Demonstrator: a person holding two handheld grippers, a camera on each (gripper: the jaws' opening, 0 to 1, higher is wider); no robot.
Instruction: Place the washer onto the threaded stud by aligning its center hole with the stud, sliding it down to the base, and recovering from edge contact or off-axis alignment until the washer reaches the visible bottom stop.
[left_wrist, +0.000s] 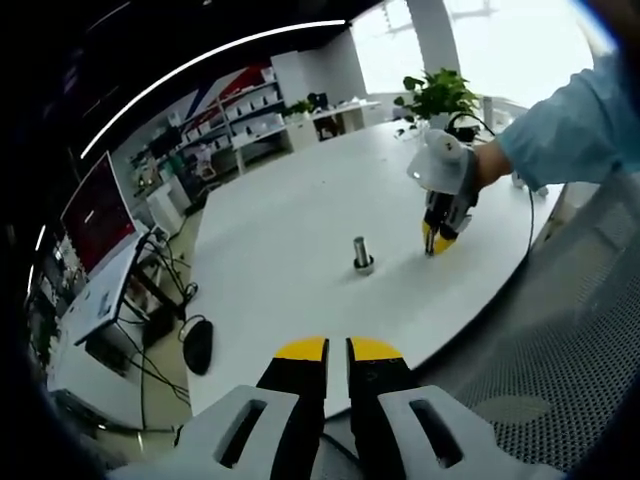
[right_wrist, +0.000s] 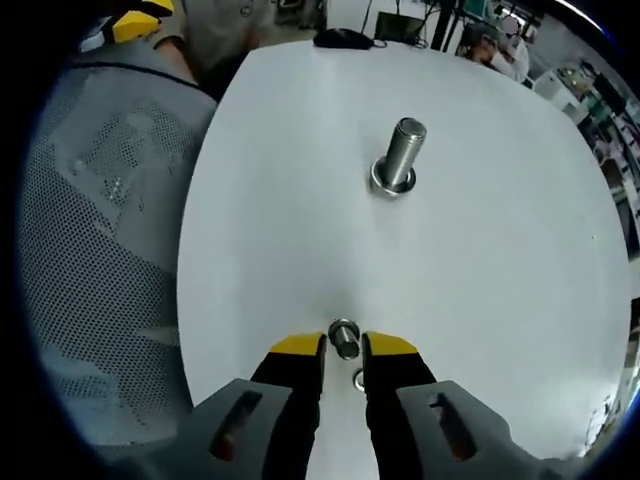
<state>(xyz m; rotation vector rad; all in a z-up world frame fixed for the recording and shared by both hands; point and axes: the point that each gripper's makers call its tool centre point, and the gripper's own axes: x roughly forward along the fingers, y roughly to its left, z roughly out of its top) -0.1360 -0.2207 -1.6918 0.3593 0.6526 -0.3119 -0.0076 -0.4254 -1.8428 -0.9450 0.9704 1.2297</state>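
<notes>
Steel washer (right_wrist: 345, 337) between right claw (right_wrist: 344, 346) tips — stud (right_wrist: 398, 155) well apart

We see a silver stud (right_wrist: 398, 152) frame centre, white table (right_wrist: 500, 280), yellow-tipped grey right gripper (right_wrist: 344, 346), grey mesh chair (right_wrist: 100, 250) left.

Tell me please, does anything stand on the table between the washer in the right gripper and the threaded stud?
Nothing visible does. The right gripper holds the washer just above the white table, and only bare tabletop lies between it and the upright threaded stud.
</notes>
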